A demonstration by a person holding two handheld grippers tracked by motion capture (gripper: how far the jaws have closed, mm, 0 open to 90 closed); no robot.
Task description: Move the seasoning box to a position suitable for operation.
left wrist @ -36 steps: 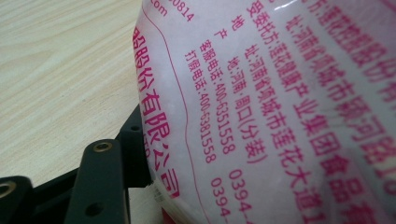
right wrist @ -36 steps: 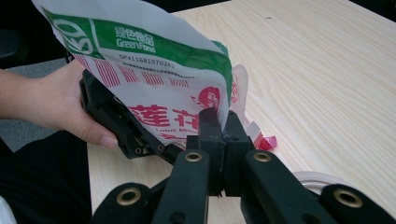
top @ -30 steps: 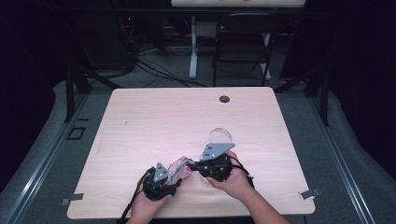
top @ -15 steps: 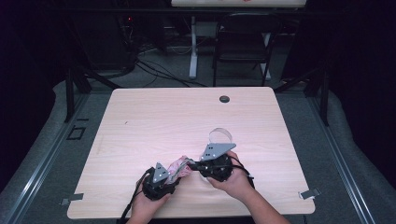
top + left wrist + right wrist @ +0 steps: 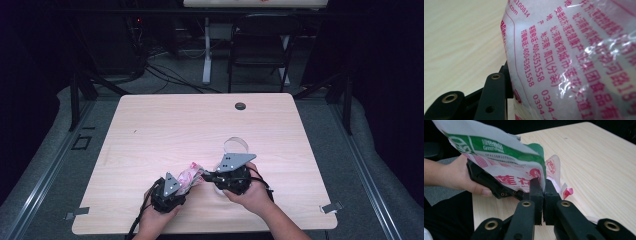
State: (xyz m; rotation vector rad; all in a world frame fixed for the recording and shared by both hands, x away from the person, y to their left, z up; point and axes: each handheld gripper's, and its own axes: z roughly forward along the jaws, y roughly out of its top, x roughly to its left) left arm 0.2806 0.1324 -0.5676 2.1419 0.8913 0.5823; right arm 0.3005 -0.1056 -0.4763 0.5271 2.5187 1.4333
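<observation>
Near the table's front edge, both grippers meet on a printed plastic bag.

Right gripper (image 5: pixel 543 195) pinches the bag (image 5: pixel 509 167) at its edge, jaws closed on the film; the left gripper (image 5: pixel 172 186) has been closing, the bag against its one visible jaw, but I cannot tell whether it grips. Pale wooden table (image 5: pixel 170 125) (a dark grommet (image 5: pixel 240 106) at its far side), grey carpet (image 5: pixel 50 145), a folding chair (image 5: pixel 260 45) behind.

One printed plastic bag (image 5: pixel 189 176) (pink text), two grippers, one table (image 5: pixel 165 130), one chair (image 5: pixel 260 47).
</observation>
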